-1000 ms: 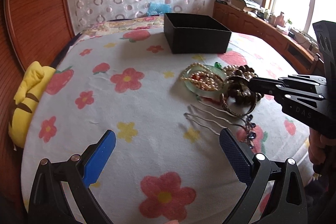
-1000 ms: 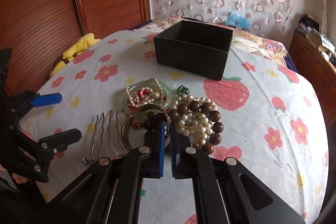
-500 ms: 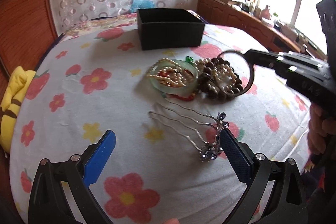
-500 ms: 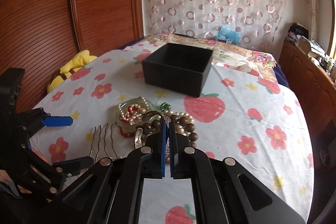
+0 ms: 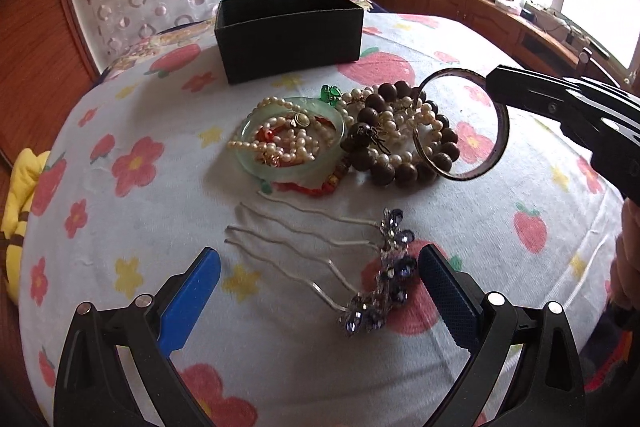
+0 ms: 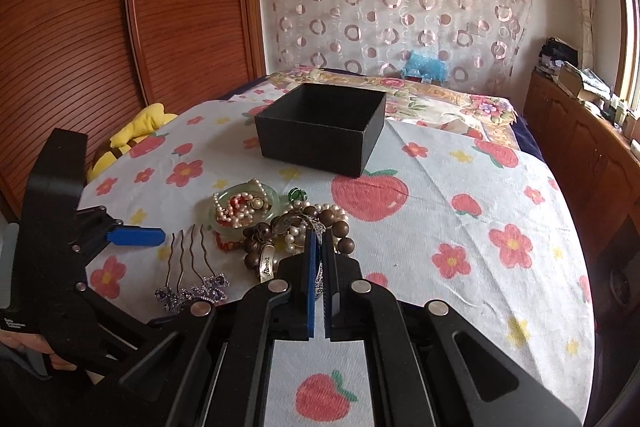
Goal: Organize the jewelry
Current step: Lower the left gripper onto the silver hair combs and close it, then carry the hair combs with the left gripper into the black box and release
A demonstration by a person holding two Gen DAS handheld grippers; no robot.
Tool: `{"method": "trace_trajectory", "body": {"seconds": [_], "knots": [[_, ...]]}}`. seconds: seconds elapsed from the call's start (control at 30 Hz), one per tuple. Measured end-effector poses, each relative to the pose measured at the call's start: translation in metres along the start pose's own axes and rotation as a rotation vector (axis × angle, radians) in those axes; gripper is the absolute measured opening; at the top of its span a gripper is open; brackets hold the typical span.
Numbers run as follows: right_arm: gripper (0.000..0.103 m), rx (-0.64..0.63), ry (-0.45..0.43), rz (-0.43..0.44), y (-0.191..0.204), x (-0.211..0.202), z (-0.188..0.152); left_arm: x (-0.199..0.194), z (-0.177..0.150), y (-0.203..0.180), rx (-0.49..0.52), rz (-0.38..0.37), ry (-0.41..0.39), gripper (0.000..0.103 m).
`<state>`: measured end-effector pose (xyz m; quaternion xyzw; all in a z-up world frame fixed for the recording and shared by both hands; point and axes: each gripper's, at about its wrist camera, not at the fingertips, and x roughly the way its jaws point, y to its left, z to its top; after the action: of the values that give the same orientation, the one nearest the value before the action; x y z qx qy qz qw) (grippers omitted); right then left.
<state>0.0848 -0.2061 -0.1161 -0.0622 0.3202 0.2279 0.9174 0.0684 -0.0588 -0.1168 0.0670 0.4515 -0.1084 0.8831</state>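
Observation:
My right gripper (image 6: 319, 239) is shut on a metal bangle (image 5: 498, 131) and holds it lifted above the jewelry pile. The bangle also shows in the right wrist view (image 6: 267, 263). The pile holds a green jade bangle (image 5: 256, 163) with pearls, brown wooden beads (image 5: 376, 103) and a pearl strand. A silver hair comb (image 5: 320, 251) with purple crystals lies just ahead of my left gripper (image 5: 316, 291), which is open and empty. An open black box (image 5: 288, 31) stands behind the pile and also shows in the right wrist view (image 6: 320, 131).
The jewelry lies on a bed with a flower and strawberry sheet (image 6: 460, 227). A yellow plush toy (image 6: 132, 135) lies at the left edge by the wooden wardrobe (image 6: 120, 27). A wooden cabinet (image 6: 580, 131) with clutter runs along the right wall.
My right gripper has lifted the bangle up off the pile and drawn back. My left gripper has moved closer to the hair comb and stayed open.

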Motion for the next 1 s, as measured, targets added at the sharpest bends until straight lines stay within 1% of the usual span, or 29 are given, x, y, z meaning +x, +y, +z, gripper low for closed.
{"method": "trace_trajectory", "body": {"seconds": [0.07, 0.13, 0.17, 0.23, 0.27, 0.37, 0.4, 0.43, 0.63, 0.87, 1.0], "knots": [[0.004, 0.002, -0.001, 0.0, 0.0, 0.0, -0.001, 0.0, 0.0, -0.001, 0.0, -0.001, -0.007, 0.095], [0.004, 0.004, -0.001, 0.0, 0.0, 0.0, -0.002, -0.003, -0.002, 0.0, -0.002, -0.002, -0.024, 0.083], [0.004, 0.005, -0.001, 0.0, 0.0, 0.0, -0.003, -0.004, -0.002, 0.001, -0.004, 0.0, -0.03, 0.079], [0.004, 0.009, -0.001, -0.001, 0.0, 0.0, -0.004, -0.008, -0.004, 0.003, -0.012, 0.001, -0.042, 0.063], [0.004, 0.009, -0.001, 0.0, 0.0, 0.0, -0.004, -0.01, -0.005, 0.006, -0.019, -0.001, -0.047, 0.061], [0.004, 0.009, -0.001, 0.001, 0.0, 0.0, -0.005, -0.014, -0.009, 0.013, -0.04, -0.02, -0.058, 0.048], [0.004, 0.007, -0.001, 0.001, 0.001, 0.001, -0.005, -0.015, -0.01, 0.016, -0.048, -0.027, -0.06, 0.047], [0.004, 0.005, 0.0, 0.002, 0.001, 0.001, -0.005, -0.017, -0.012, 0.02, -0.06, -0.043, -0.064, 0.047], [0.004, 0.002, 0.003, 0.003, 0.003, 0.003, -0.004, -0.025, -0.017, 0.034, -0.108, -0.082, -0.094, 0.046], [0.004, -0.001, -0.003, 0.002, 0.004, 0.003, -0.003, -0.04, -0.014, 0.038, -0.118, -0.078, -0.154, 0.045], [0.004, -0.012, -0.024, 0.006, 0.008, 0.002, 0.005, -0.046, -0.006, 0.04, -0.107, -0.064, -0.18, 0.045]]}}
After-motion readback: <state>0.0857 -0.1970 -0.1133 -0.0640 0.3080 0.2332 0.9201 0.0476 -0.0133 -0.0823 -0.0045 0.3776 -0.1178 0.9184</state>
